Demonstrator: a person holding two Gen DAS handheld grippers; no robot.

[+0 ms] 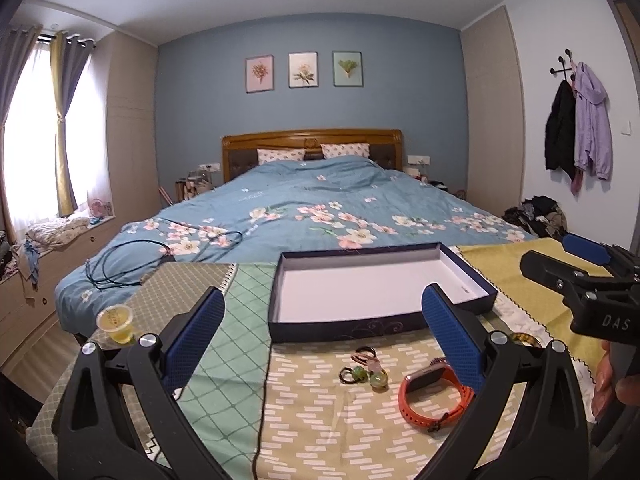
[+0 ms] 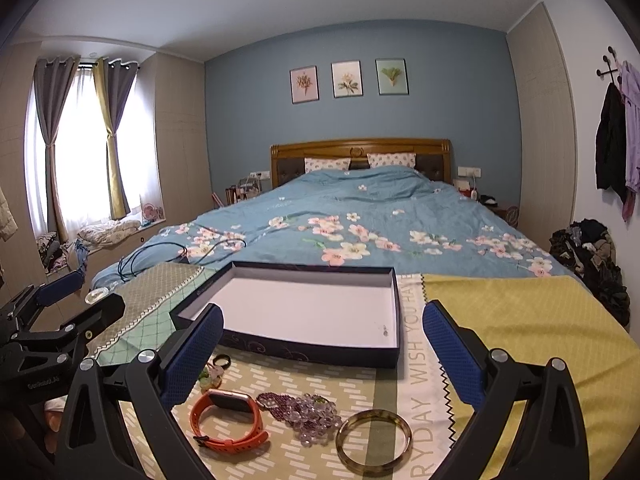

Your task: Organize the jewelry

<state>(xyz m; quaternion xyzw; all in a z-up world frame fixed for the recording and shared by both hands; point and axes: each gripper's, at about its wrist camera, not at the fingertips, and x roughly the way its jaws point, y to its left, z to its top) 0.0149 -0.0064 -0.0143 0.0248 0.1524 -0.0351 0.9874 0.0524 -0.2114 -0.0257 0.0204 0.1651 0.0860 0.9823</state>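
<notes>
My left gripper [image 1: 324, 340] and my right gripper [image 2: 323, 354] both hang with jaws wide, holding nothing, above the patchwork cloth. The shallow dark-blue cardboard box [image 2: 394, 308] with a white inside sits bare ahead. Near its front edge lie the orange-strapped watch [image 2: 228, 424], a purple bead bracelet [image 2: 308, 416], an amber bangle [image 2: 374, 444] and 2 green-beaded hair ties [image 1: 364, 374].

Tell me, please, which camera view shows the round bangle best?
The right wrist view shows it best: the whole bangle lies flat on the cloth in front of the box, nothing covering it. In the left wrist view only a short piece of the bangle shows behind that gripper's right finger.
</notes>
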